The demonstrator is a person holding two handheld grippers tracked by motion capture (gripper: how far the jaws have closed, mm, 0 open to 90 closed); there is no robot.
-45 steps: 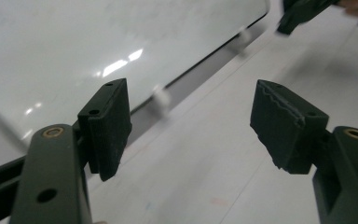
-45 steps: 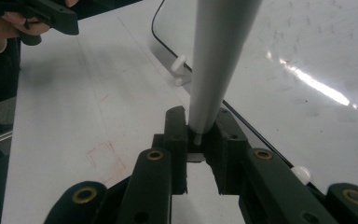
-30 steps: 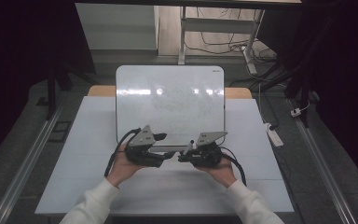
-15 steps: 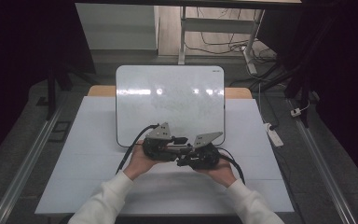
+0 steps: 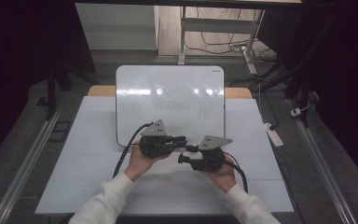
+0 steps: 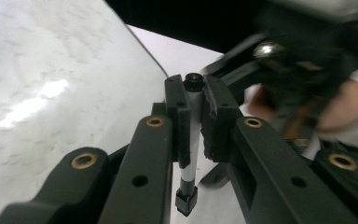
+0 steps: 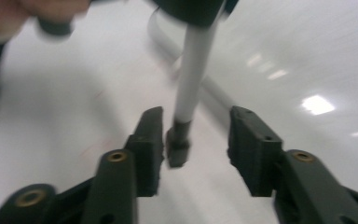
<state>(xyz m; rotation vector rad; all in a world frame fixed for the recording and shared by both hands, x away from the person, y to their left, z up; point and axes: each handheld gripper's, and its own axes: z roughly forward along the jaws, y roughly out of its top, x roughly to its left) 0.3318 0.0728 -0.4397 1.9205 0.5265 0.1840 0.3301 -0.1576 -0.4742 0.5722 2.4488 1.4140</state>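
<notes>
The left gripper (image 5: 182, 139) is clamped on a white marker (image 6: 192, 140), its pads pressing the barrel from both sides. In the left gripper view the marker runs lengthwise between the jaws, its round black end up at the jaw tips and its small black end down near the gripper's body. In the high view the left gripper points to the right across the table, toward the right gripper (image 5: 182, 158), so the marker's long axis lies roughly level along that line, held above the table at the lower edge of the whiteboard (image 5: 170, 93).

The right gripper's jaws stand spread apart. In the right gripper view the marker's (image 7: 186, 88) white barrel comes down from the top, and its black end hangs in the gap between the two pads, nearer the left pad; the picture is too blurred to tell whether it touches that pad.

The two grippers meet almost nose to nose near the middle of the table (image 5: 65, 158), each in one of the person's hands, white sleeves coming in from the near edge. The table is covered in white, with a strip of wood showing at the far side. The whiteboard lies flat on it, glossy, with lamp reflections across it.

Beyond the table the room is dark, with a grey floor, metal rails (image 5: 21, 163) along both sides, cables, and a white power strip (image 5: 275, 135) on the floor to the right.
</notes>
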